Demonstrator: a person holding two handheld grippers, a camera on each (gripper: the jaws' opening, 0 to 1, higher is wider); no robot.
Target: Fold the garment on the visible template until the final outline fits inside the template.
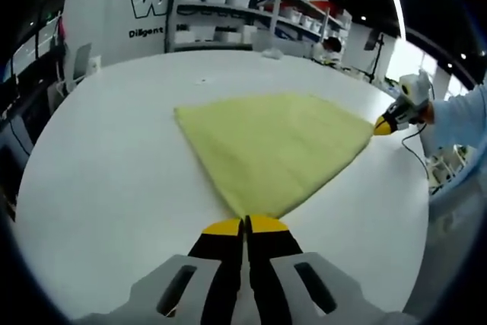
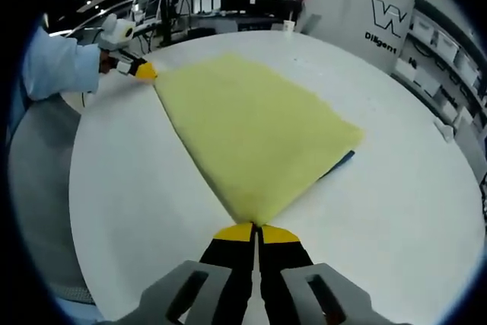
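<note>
Pinching opposite near corners of the yellow garment (image 1: 274, 146), the left claw (image 1: 245, 224) and right claw (image 2: 256, 231) keep it taut over the white bench (image 1: 114, 173), ready for folding.

Pale yellow cloth (image 1: 278, 146) (image 2: 251, 131), soft and fuzzy, spread flat on white table (image 1: 114, 180) (image 2: 396, 188); two corners pinched; blue sliver peeking beneath one edge.

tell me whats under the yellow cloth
In the right gripper view a sliver of something blue pokes out from beneath the yellow cloth at its far edge, on the white table. The rest of it is covered, so I can't tell what it is.
</note>
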